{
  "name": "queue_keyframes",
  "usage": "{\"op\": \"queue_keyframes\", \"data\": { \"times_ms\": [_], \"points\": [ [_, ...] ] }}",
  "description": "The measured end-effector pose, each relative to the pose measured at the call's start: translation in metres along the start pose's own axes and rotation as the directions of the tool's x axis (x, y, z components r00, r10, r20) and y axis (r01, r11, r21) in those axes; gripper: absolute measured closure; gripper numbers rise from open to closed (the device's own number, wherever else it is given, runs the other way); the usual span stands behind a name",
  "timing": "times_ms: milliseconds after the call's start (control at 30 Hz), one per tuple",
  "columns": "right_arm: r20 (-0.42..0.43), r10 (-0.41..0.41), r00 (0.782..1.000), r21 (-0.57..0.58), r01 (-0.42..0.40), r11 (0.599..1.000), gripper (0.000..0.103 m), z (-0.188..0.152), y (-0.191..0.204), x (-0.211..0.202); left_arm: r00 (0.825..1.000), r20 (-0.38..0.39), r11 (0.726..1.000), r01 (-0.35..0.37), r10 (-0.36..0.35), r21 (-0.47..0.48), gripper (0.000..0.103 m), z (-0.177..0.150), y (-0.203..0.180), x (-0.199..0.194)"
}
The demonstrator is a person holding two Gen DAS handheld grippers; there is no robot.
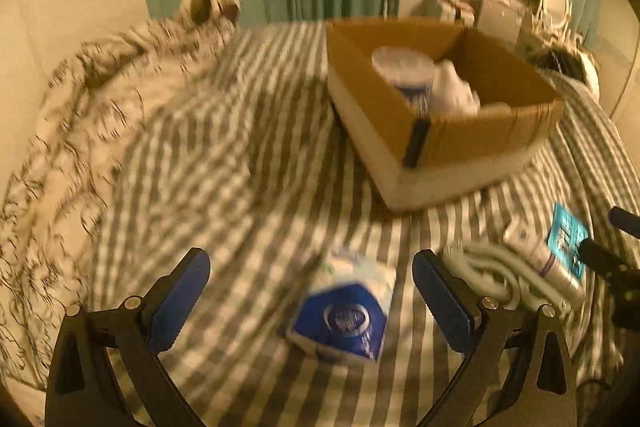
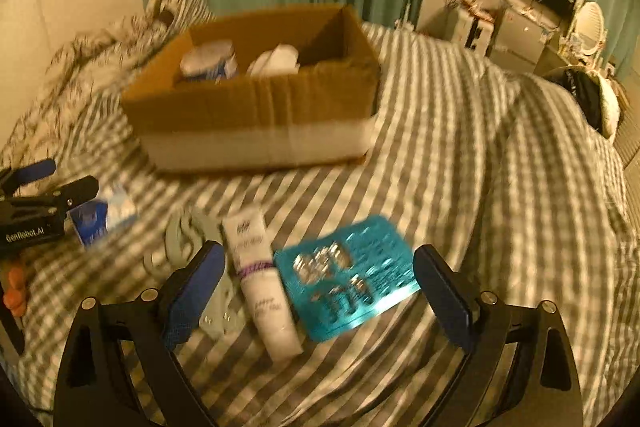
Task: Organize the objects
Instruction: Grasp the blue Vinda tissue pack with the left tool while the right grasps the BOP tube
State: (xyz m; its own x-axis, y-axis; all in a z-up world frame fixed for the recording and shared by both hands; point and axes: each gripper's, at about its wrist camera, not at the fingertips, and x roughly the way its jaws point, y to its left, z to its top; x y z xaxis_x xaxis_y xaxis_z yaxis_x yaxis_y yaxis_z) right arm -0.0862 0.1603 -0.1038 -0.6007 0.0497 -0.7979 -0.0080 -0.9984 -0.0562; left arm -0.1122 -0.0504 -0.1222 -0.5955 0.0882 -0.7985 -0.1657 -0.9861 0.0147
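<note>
A blue-and-white tissue pack [image 1: 344,311] lies on the striped bed between the fingers of my open left gripper [image 1: 310,277]; it also shows in the right wrist view [image 2: 102,215]. My open right gripper [image 2: 320,269] hovers over a white tube [image 2: 262,283] and a teal blister card [image 2: 348,275], which also show in the left wrist view as the tube [image 1: 540,255] and the card [image 1: 566,239]. A coiled grey cable [image 2: 188,243] lies left of the tube. A cardboard box [image 2: 256,115] holds a white roll [image 2: 208,61] and crumpled white items.
The box [image 1: 480,131] stands at the back of the striped bed. A crumpled patterned duvet [image 1: 80,107] lies along the left. A dark bag [image 2: 588,95] sits at the far right. A TV and furniture stand beyond the bed. The left gripper [image 2: 44,195] shows in the right wrist view.
</note>
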Motion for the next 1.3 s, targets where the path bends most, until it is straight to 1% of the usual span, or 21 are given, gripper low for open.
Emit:
{"op": "queue_keyframes", "data": {
  "times_ms": [67,100,167,200,267,333,467,500,533,567,633,667,700,767,867,900,1000,1100,1167,1233,1300],
  "points": [
    [-0.025,0.009,1.0,-0.021,-0.009,1.0,0.017,-0.004,0.005,0.006,0.999,-0.034,1.0,0.018,-0.018,0.016,0.0,-0.005,-0.004,0.005],
    [-0.039,0.018,0.999,-0.028,-0.019,0.999,0.018,-0.005,0.007,0.01,0.999,-0.051,0.999,0.018,-0.017,0.029,0.0,-0.008,-0.007,0.009],
    [-0.063,0.041,0.997,-0.027,-0.043,0.999,0.026,-0.007,0.01,0.015,0.997,-0.073,0.999,0.005,-0.002,0.05,0.0,-0.01,-0.012,0.015],
    [-0.072,0.054,0.996,-0.025,-0.056,0.998,0.028,-0.008,0.01,0.017,0.996,-0.093,0.998,0.008,-0.002,0.059,0.0,-0.01,-0.014,0.02],
    [-0.094,0.073,0.993,-0.03,-0.076,0.997,0.037,-0.01,0.014,0.022,0.991,-0.136,0.997,0.023,-0.013,0.072,0.0,-0.012,-0.017,0.03],
    [-0.11,0.083,0.99,-0.043,-0.088,0.995,0.044,-0.012,0.018,0.025,0.985,-0.17,0.997,0.031,-0.018,0.075,0.0,-0.012,-0.02,0.039],
    [-0.133,0.128,0.983,-0.044,-0.135,0.99,0.045,-0.014,0.027,0.034,0.98,-0.195,0.993,0.066,-0.046,0.097,0.001,-0.013,-0.028,0.045],
    [-0.134,0.119,0.984,-0.047,-0.126,0.991,0.046,-0.014,0.03,0.035,0.979,-0.2,0.992,0.071,-0.049,0.104,0.005,-0.014,-0.03,0.046],
    [-0.134,0.11,0.985,-0.056,-0.118,0.991,0.05,-0.015,0.032,0.035,0.977,-0.209,0.991,0.076,-0.051,0.112,0.013,-0.015,-0.032,0.048],
    [-0.137,0.13,0.982,-0.057,-0.139,0.989,0.061,-0.015,0.034,0.035,0.974,-0.219,0.99,0.084,-0.058,0.114,0.018,-0.015,-0.033,0.049],
    [-0.151,0.165,0.975,-0.044,-0.173,0.984,0.072,-0.016,0.037,0.036,0.971,-0.234,0.99,0.08,-0.051,0.117,0.037,-0.016,-0.034,0.052],
    [-0.151,0.163,0.975,-0.045,-0.172,0.984,0.075,-0.017,0.038,0.037,0.971,-0.236,0.99,0.077,-0.048,0.115,0.043,-0.016,-0.034,0.053],
    [-0.149,0.159,0.976,-0.048,-0.168,0.985,0.077,-0.017,0.039,0.036,0.97,-0.235,0.991,0.083,-0.055,0.11,0.044,-0.016,-0.034,0.052],
    [-0.139,0.156,0.978,-0.053,-0.165,0.985,0.078,-0.017,0.041,0.032,0.974,-0.217,0.991,0.086,-0.061,0.106,0.044,-0.016,-0.034,0.047],
    [-0.112,0.154,0.982,-0.058,-0.161,0.985,0.079,-0.017,0.042,0.022,0.983,-0.17,0.99,0.085,-0.065,0.11,0.044,-0.017,-0.036,0.031],
    [-0.101,0.152,0.983,-0.06,-0.158,0.986,0.079,-0.017,0.041,0.019,0.987,-0.146,0.99,0.084,-0.067,0.115,0.045,-0.018,-0.039,0.022],
    [-0.067,0.16,0.985,-0.056,-0.164,0.985,0.079,-0.016,0.039,0.006,0.989,-0.114,0.989,0.109,-0.097,0.101,0.045,-0.026,-0.048,0.0],
    [-0.032,0.165,0.986,-0.05,-0.166,0.985,0.079,-0.015,0.036,-0.007,0.993,-0.073,0.991,0.101,-0.094,0.088,0.045,-0.037,-0.056,-0.019],
    [-0.003,0.173,0.985,-0.046,-0.173,0.984,0.079,-0.012,0.034,-0.018,0.993,-0.052,0.991,0.106,-0.102,0.081,0.045,-0.035,-0.06,-0.029],
    [0.029,0.185,0.982,-0.045,-0.184,0.982,0.079,-0.007,0.032,-0.03,0.994,-0.034,0.992,0.108,-0.106,0.064,0.045,-0.024,-0.055,-0.03],
    [0.071,0.196,0.978,-0.047,-0.193,0.98,0.079,0.002,0.029,-0.044,0.996,0.006,0.995,0.091,-0.092,0.034,0.045,-0.012,-0.051,-0.041]
  ]
}}
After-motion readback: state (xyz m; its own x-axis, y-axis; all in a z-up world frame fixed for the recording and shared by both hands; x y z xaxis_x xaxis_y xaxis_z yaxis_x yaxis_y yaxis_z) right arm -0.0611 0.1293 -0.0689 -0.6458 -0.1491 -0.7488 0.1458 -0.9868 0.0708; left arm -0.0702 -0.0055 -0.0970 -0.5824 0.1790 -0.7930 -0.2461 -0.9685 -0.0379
